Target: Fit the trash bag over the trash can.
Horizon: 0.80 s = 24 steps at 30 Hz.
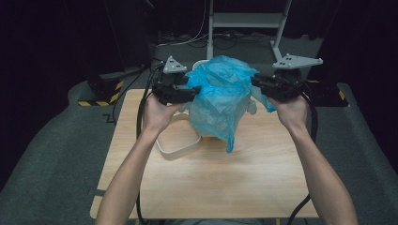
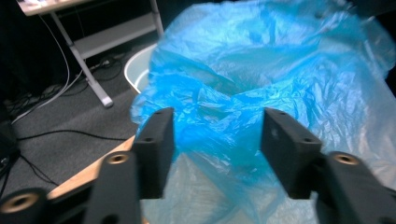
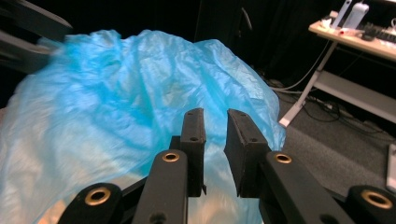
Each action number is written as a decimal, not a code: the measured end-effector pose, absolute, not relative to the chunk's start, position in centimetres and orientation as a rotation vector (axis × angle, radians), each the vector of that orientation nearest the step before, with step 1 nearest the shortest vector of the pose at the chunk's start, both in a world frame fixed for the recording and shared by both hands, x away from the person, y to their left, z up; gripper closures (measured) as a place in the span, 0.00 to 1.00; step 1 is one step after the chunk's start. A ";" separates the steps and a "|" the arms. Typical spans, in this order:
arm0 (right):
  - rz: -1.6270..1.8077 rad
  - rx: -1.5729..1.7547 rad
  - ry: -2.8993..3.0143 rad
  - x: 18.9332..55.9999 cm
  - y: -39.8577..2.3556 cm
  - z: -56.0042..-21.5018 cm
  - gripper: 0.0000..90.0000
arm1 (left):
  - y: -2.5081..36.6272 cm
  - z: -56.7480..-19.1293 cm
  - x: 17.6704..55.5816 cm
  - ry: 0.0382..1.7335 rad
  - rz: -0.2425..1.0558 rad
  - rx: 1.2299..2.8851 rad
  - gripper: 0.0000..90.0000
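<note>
That blue plastic bag is thin and floppy; the nearly-closed right gripper pinches its edge, the left gripper gapes alongside.

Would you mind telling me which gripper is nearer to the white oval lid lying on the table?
Left. The left gripper hangs up and just behind the white lid, at the blue bag's left edge; the right gripper is across the bag, at its far right side.
</note>
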State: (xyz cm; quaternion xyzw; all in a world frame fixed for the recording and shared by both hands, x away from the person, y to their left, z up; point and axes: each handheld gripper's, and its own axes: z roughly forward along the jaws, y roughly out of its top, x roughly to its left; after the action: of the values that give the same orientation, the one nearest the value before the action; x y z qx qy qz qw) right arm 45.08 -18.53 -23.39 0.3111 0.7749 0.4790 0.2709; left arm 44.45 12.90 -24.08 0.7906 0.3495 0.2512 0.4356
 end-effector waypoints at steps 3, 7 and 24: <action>1.295 0.817 2.111 44.2 -18.8 -23.8 0.87 | 12.7 -24.3 44.8 0.873 0.626 1.976 0.70; 1.318 0.794 2.114 43.2 -18.9 -24.6 0.87 | 12.7 -24.5 45.1 0.885 0.628 1.971 0.83; 1.313 0.808 2.173 44.8 -17.0 -25.7 0.87 | 13.8 -24.0 46.5 0.937 0.685 1.946 1.00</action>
State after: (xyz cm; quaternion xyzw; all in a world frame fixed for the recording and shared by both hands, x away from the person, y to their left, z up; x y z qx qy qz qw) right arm 44.79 -16.97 -25.68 0.2948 0.7926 0.4787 0.2362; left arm 46.46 13.79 -24.02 0.7778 0.3745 0.2738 0.4240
